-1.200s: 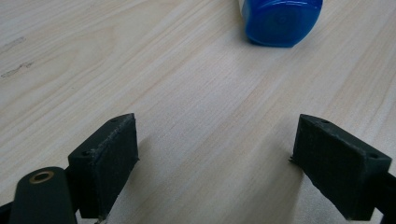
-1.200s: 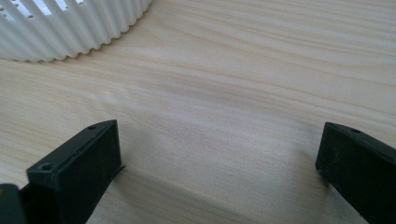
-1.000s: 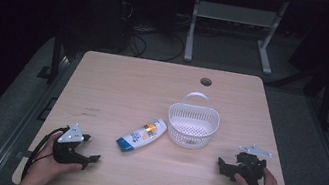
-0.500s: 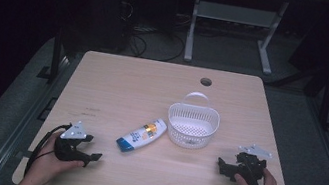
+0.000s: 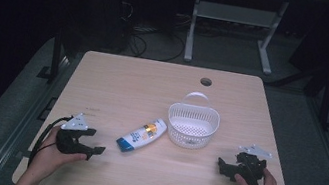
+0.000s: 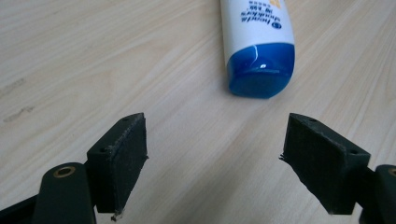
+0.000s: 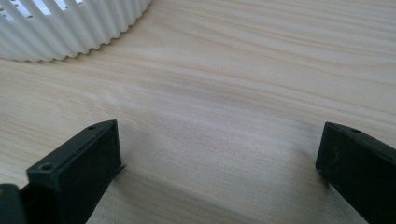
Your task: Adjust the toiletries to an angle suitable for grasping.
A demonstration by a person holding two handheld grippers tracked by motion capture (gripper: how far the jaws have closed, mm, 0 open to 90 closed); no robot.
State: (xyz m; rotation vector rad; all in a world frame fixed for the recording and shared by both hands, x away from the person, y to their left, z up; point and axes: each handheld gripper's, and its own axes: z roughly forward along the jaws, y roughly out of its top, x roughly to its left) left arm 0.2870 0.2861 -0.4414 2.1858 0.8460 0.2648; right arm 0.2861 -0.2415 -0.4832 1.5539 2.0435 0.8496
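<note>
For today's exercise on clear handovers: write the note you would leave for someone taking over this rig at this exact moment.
Left gripper: open, empty, low over the table, aimed at the blue cap of the shampoo bottle.
Right gripper: open, empty, near the table's right front, facing the white basket.
Bottle lies on its side just left of the basket, apart from it. Basket stands upright, empty.
Done: nothing gripped yet.
Left: probably grasp the bottle with the left gripper and put it in the basket.
</note>
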